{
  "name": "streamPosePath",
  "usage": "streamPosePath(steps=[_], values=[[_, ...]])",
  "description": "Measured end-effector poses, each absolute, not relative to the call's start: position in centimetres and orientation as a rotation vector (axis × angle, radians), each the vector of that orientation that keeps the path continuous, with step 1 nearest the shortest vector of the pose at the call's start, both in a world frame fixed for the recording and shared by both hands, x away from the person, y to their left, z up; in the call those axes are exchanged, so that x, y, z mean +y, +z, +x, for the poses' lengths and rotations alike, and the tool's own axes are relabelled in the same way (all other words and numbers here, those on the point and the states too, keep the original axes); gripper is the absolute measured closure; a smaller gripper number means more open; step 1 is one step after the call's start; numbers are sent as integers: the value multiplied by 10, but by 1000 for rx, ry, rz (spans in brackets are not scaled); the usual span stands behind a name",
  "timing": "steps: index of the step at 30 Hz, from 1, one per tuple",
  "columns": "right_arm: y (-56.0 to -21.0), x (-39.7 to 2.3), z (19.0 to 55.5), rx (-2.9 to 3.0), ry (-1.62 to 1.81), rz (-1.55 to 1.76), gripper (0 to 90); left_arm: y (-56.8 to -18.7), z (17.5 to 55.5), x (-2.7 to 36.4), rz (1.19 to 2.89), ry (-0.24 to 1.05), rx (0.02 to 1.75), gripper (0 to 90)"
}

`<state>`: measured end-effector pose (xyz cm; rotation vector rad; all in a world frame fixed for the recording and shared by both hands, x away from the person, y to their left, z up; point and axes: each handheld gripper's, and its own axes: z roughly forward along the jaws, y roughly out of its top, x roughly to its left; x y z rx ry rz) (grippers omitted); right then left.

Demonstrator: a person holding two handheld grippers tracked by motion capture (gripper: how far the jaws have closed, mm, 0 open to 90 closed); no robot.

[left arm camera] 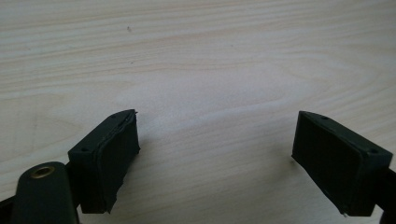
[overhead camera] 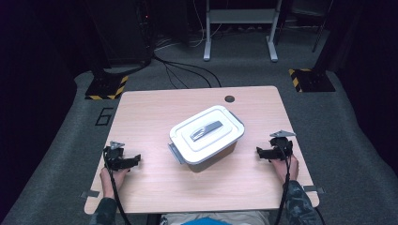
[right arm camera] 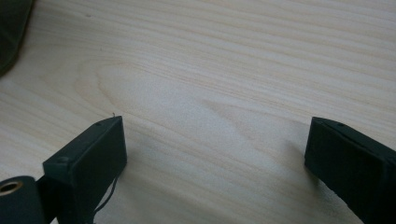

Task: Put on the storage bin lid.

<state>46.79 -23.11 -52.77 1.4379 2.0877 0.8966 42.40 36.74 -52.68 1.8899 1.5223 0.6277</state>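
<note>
A white lidded plastic box point(overhead camera: 207, 133) with a grey handle on its lid sits turned at an angle in the middle of the light wooden table point(overhead camera: 155, 108). My left gripper point(overhead camera: 135, 159) rests low over the table at the left, pointing toward the box, well short of it. In the left gripper view its jaws stand wide apart over bare wood, left gripper point(left arm camera: 215, 158) open. My right gripper point(overhead camera: 259, 152) sits at the right side of the table, also pointing inward at the box. Its jaws are spread over bare wood too, right gripper point(right arm camera: 215, 163) open.
A dark round cable hole point(overhead camera: 229, 99) lies near the table's far edge. Grey carpet surrounds the table, with cables, a white desk frame point(overhead camera: 239, 28) and yellow-black striped stand feet point(overhead camera: 105, 87) beyond. Cables trail from both grippers toward the person.
</note>
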Motion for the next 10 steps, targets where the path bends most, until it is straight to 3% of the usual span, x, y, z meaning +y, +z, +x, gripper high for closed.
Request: streamPosePath(steps=[10], values=[[-528,-231,468,2084,900,1441,46,-530,418,366,1862,672,1521,139]])
